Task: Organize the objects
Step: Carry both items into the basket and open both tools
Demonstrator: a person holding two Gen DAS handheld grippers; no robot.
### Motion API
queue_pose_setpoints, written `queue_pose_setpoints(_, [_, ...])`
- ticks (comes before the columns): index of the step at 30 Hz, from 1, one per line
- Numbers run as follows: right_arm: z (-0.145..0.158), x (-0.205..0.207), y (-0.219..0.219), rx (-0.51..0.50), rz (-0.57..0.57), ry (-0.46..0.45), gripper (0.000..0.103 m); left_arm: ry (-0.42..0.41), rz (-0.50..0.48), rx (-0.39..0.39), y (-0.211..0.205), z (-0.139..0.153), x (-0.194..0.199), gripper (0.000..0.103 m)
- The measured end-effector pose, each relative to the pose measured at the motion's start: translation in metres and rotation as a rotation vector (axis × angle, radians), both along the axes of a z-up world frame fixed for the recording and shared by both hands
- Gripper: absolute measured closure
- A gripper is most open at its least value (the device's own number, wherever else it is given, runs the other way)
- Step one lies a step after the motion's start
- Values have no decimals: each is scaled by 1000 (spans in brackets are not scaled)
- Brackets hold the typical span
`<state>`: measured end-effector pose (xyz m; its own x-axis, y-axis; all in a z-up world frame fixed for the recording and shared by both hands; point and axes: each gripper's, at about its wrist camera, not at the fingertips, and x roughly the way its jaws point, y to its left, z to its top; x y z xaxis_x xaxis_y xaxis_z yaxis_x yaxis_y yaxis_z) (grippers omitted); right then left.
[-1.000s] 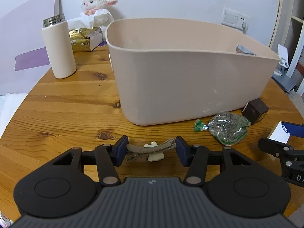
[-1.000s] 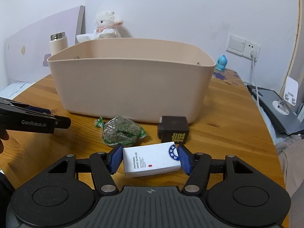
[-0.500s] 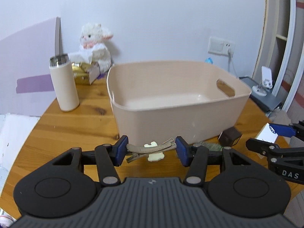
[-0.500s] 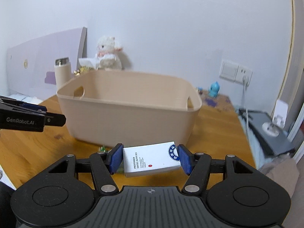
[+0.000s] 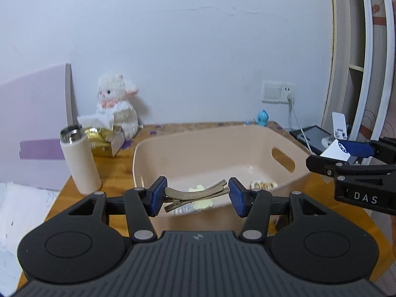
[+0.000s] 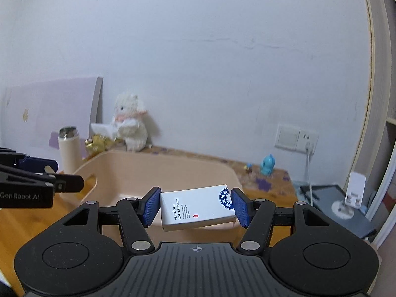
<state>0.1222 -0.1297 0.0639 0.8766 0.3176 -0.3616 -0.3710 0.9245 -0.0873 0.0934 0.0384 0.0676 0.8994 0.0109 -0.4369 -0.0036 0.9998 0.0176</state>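
Note:
A beige plastic bin [image 5: 212, 148] stands on the round wooden table [image 5: 116, 165]. My left gripper [image 5: 196, 196] is shut on a tan hair clip [image 5: 195, 193] with a pale flower, held above the bin's near rim. A small item [image 5: 262, 185] lies on the bin floor. My right gripper [image 6: 195, 206] is shut on a small white box [image 6: 198, 208] with blue print, raised over the bin's [image 6: 153, 170] near edge. The right gripper [image 5: 346, 153] with its white box [image 5: 335, 150] also shows at the right of the left wrist view.
A cream flask [image 5: 80, 159], a gold packet [image 5: 101, 138] and a white plush lamb [image 5: 118, 106] sit at the table's back left. A blue figurine [image 5: 262, 117] stands by the wall socket [image 5: 278, 92]. A tablet [image 6: 339, 208] with a white stand lies to the right.
Both grippers have risen from table level with their objects and now look down into the bin. The green packet and dark cube on the table have dropped out of view.

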Motion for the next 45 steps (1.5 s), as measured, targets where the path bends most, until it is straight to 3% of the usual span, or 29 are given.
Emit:
queue_pose_setpoints(5, [8, 21, 9, 15, -13, -12, 45, -36, 18, 31, -3, 8, 22, 47])
queue_pose_setpoints(9, [5, 43, 15, 51, -28, 20, 45, -17, 33, 21, -2, 5, 51, 47])
queue_pose_setpoints(15, [-12, 74, 30, 38, -68, 103, 45, 87, 56, 19, 0, -20, 98, 47])
queue_pose_setpoints(22, [-43, 95, 46, -31, -87, 204, 45, 197, 63, 33, -1, -55, 125, 47])
queue_pose_setpoints(31, [-47, 94, 42, -28, -66, 237, 36, 237, 69, 18, 4, -55, 127, 44])
queue_pose_setpoints(35, [-35, 81, 38, -28, -52, 202, 27, 205, 78, 19, 4, -41, 118, 25])
queue_pose_setpoints(45, [-7, 42, 13, -14, -52, 161, 23, 174, 77, 14, -2, -17, 84, 24])
